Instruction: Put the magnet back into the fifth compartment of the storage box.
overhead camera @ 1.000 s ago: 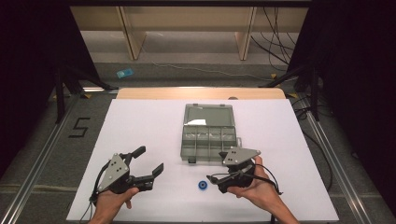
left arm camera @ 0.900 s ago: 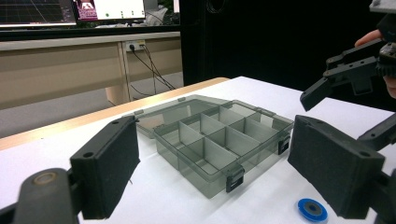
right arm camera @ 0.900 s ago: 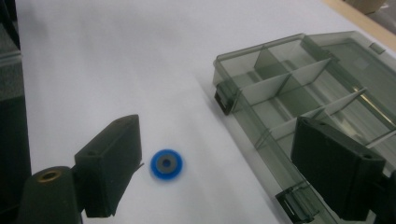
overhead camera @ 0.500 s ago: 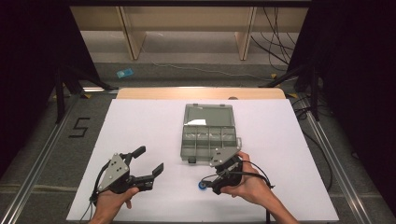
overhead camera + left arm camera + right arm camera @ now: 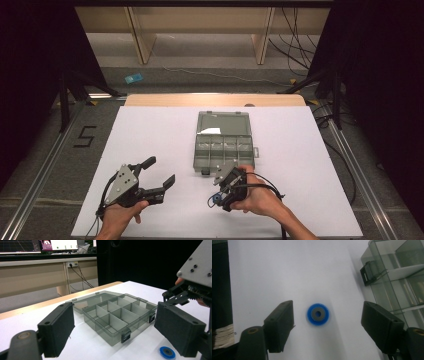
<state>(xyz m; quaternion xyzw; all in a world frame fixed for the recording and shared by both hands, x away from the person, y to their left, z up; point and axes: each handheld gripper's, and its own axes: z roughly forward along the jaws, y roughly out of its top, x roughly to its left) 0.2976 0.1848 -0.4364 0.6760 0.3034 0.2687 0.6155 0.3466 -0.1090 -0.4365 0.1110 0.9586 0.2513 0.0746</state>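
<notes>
I'm holding my right gripper [image 5: 325, 322] spread wide over the blue ring [image 5: 318, 314], lying untouched between its jaws, while my left gripper [image 5: 160, 172] is gaping empty.

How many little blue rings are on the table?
1. The small blue plastic ring with a grey centre lies flat on the white table, between the open jaws of the right gripper, just in front of the clear plastic compartment box.

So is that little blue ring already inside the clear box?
No, the blue ring lies on the white table between the right gripper's open jaws, beside the clear box.
</notes>
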